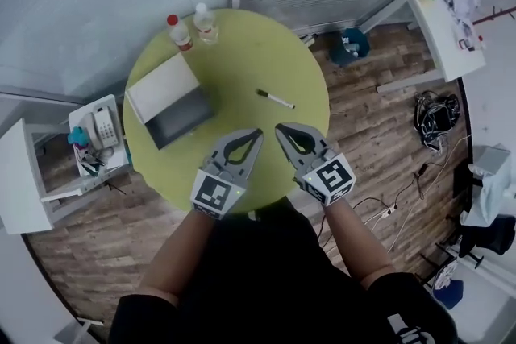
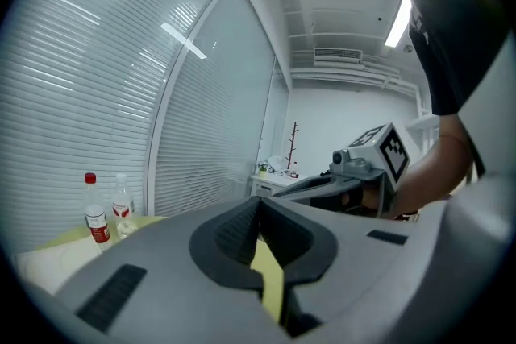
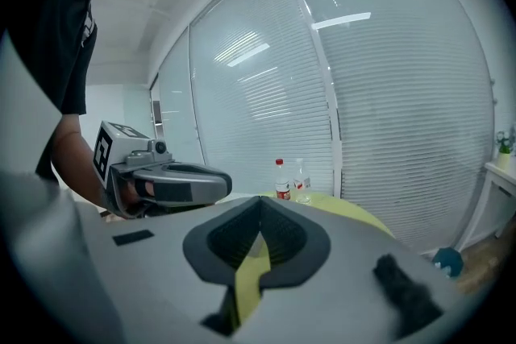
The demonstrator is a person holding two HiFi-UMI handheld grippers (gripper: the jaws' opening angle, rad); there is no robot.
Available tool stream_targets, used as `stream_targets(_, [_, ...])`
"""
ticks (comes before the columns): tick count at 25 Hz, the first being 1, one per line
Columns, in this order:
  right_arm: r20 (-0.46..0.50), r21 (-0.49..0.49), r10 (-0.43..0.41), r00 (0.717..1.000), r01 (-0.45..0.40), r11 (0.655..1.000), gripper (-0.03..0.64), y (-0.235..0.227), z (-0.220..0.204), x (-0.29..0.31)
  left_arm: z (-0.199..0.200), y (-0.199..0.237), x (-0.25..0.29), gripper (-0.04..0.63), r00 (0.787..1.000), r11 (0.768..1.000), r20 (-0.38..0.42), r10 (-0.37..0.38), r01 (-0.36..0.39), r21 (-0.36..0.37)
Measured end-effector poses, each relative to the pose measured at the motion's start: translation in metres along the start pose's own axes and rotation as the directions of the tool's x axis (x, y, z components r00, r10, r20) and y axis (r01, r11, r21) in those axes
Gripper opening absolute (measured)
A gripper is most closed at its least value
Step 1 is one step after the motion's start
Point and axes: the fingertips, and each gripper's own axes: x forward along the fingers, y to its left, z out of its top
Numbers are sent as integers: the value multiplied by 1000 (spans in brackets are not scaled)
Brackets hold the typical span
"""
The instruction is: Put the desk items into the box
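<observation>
Two bottles (image 1: 180, 33), one pen (image 1: 276, 99), one box (image 1: 184, 115) on table (image 1: 250, 52).

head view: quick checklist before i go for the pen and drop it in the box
1. Pen lies free on the table, nothing touching it: ok.
2. Box open, its dark inside showing: ok.
3. Right gripper fingers apart for the pick: not ok, the tips are together with nothing between them.
4. Left gripper empty: ok, shut on nothing.
5. Red-capped bottle and clear bottle upright at the far edge, away from the pen: ok.
6. Pen cap seated: cannot tell, too small.
</observation>
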Motion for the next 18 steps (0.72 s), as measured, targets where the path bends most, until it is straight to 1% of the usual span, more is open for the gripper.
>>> stream_targets(4, [-43,-18,60,997,-60,998,17,-22,-18,13,-11,11,19,12,997,997,3,74,-74,-4])
stream_targets(7, [-72,-28,85,994,-87,996,17,-40,-30,23,-25,17,33,12,993,992,2,118,-118,-34])
stream_targets(10, [-90,-30,128,988,-132,991,17,-51,-46,31,-39,23,45,12,987,985,3,160,-159,-66])
stream_targets(13, [-105,-33,149,983,-154,988,17,-63,-61,42,-54,32,54,12,979,974,4,206,-205,-99])
stream_targets(18, [-144,-56,175,974,-184,981,17,-81,-87,60,-78,41,68,12,968,962,10,250,-247,-118])
